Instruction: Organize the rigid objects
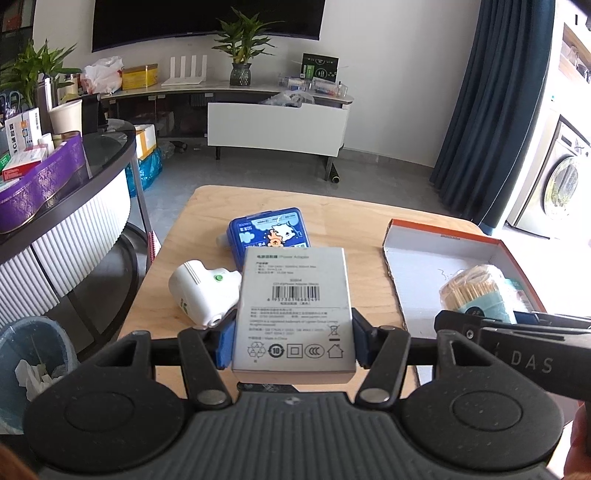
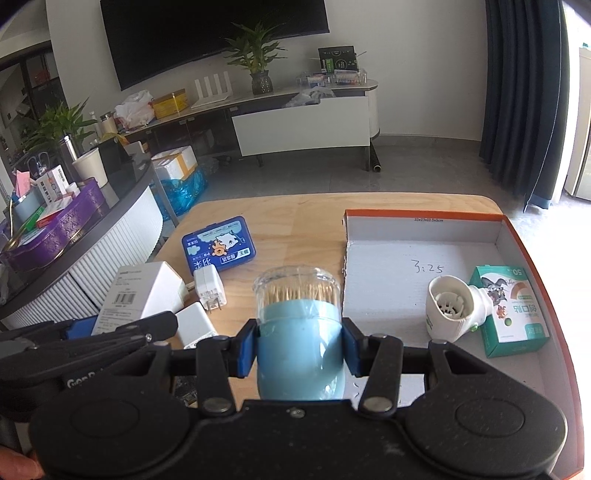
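Toothpick jar (image 2: 299, 328) | upright (clear lid up) | right hand-held gripper (image 2: 300, 350) clamps it

Wall television (image 2: 207, 33), potted plant (image 1: 242, 48), blue curtain (image 1: 491, 110).

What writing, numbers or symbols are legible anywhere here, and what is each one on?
"Power Adapter": white cardboard box clamped in the left gripper; its barcode digits and fine print are too small.
"3:25": handwritten on the floor of the orange-rimmed cardboard tray.
"50": green plaster box in that tray.
"DAS": right gripper's body.
Blue cartoon tin: its characters are too blurred to read.
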Demonstrator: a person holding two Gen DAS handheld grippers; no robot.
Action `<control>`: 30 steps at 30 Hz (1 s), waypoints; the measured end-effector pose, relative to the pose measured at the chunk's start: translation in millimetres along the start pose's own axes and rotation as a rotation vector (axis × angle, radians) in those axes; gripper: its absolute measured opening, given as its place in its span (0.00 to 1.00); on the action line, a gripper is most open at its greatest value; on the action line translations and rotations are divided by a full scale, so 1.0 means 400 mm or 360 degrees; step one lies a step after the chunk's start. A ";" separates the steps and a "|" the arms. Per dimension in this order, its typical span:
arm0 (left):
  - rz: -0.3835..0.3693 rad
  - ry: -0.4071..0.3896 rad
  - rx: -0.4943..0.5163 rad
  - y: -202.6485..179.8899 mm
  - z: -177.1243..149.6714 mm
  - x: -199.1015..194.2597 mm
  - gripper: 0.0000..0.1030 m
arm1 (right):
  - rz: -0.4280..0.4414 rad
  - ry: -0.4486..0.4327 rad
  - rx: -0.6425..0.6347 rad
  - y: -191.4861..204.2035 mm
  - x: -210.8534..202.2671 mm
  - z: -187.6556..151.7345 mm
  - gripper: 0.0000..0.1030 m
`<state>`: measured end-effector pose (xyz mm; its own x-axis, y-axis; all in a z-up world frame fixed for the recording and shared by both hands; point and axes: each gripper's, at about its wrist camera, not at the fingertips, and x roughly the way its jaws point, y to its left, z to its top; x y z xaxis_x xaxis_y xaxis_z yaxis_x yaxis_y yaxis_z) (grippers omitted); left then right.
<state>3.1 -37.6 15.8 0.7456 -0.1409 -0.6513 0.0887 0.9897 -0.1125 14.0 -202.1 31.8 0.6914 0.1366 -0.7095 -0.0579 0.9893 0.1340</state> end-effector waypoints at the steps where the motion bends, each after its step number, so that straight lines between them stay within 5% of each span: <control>1: 0.0000 -0.0001 0.0007 -0.006 -0.001 -0.002 0.58 | -0.0005 -0.0002 0.0007 -0.005 -0.006 -0.003 0.55; 30: -0.0085 0.0002 0.0084 -0.090 -0.016 -0.014 0.58 | -0.0088 -0.0031 0.0086 -0.090 -0.072 -0.034 0.55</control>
<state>-8.5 -72.4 18.7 0.7379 -0.1934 -0.6467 0.1629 0.9808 -0.1075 -13.6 -241.1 38.1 0.7062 0.0804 -0.7034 0.0191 0.9910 0.1324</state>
